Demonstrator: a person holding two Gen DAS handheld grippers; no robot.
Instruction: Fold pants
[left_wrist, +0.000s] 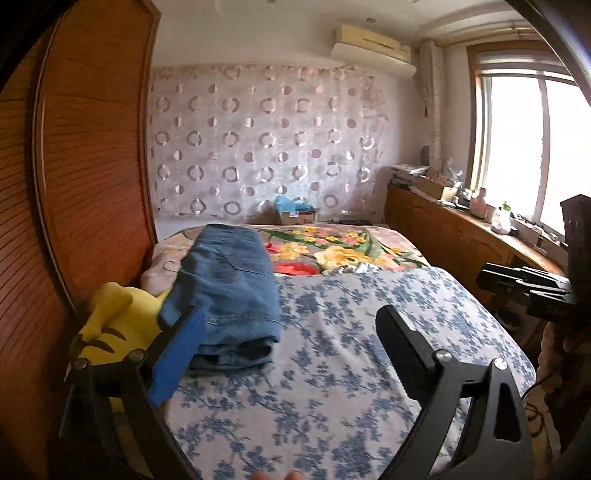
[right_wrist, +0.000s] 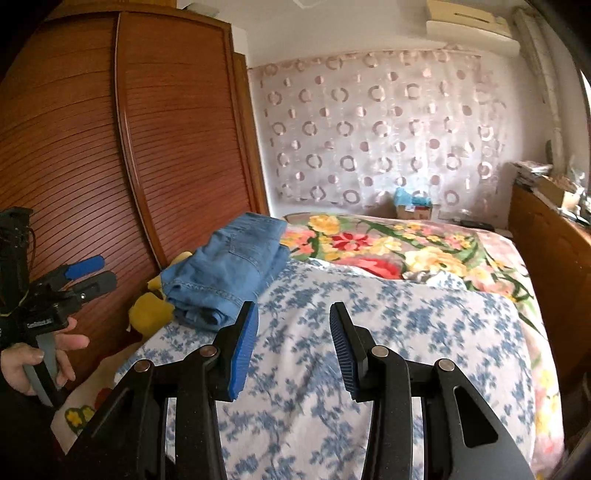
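The blue jeans (left_wrist: 229, 288) lie folded in a thick stack on the left side of the bed, next to the wardrobe. My left gripper (left_wrist: 290, 343) stands wide open just short of them. Its blue-padded finger (left_wrist: 177, 354) overlaps the stack's near corner in the picture, and nothing is between the pads. In the right wrist view the jeans (right_wrist: 229, 266) lie ahead and to the left. My right gripper (right_wrist: 293, 332) hovers over the sheet with its jaws apart and empty. The left gripper (right_wrist: 88, 275) shows at the left edge, held by a hand (right_wrist: 37, 358).
A yellow plush toy (left_wrist: 118, 325) is wedged between the jeans and the wooden wardrobe (left_wrist: 92, 166). A blue-flowered sheet (left_wrist: 332, 332) covers the near bed and a bright floral blanket (left_wrist: 332, 247) the far part. A cluttered wooden sideboard (left_wrist: 443, 236) runs under the window at the right.
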